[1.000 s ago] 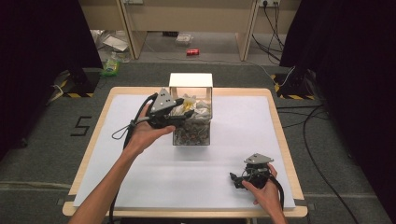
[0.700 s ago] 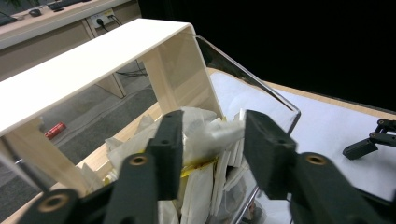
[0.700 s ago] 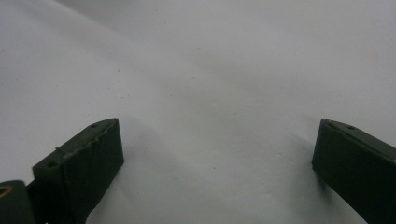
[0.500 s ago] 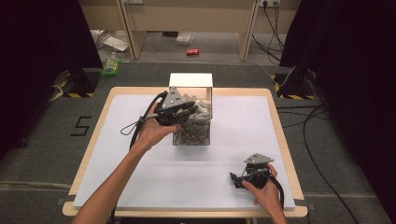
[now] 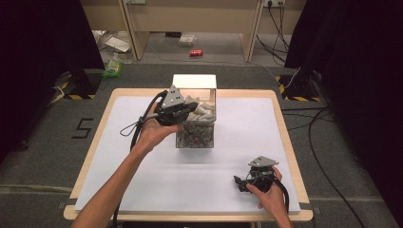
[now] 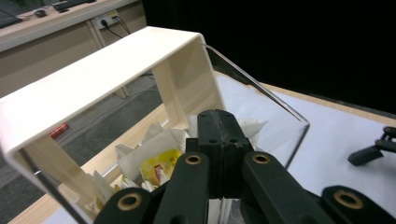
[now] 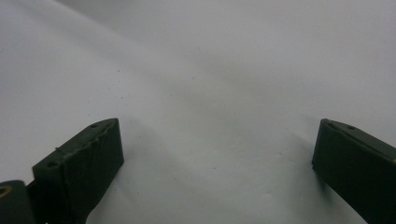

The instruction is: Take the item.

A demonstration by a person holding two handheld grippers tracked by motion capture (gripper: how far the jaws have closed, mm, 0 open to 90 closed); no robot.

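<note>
Left tool [image 5: 183, 113] is clenched now, jaws pressed flat together above the packets, and they have just been closing; from the left gripper view nothing can be seen pinched between them. A second ago this tool sat at the left wall of the clear box [image 5: 196, 137] with its tip over the rim; now it reaches a little further in over the open top, the grey plate tilted up toward the camera. The left hand [image 5: 154, 128] grips the tool from below and behind, forearm running in diagonally from the bottom left, wrist bent so the jaws point across the box to the right.

The box stands at the middle of the desk [image 5: 95, 156] towards its far edge, a cream frame [image 6: 107, 79] over its top, white packets [image 5: 202, 110] heaped at the top, one with a yellow print [image 6: 156, 168] whose writing is too small to read.

Right tool [image 5: 247, 183] is released, jaws standing wide apart over bare white sheet [image 7: 210, 93], and it rests at the near right corner exactly where it was before, right hand [image 5: 271, 192] wrapped around it from behind.

On the floor left of the desk, a marking reads "5" [image 5: 83, 128].
</note>
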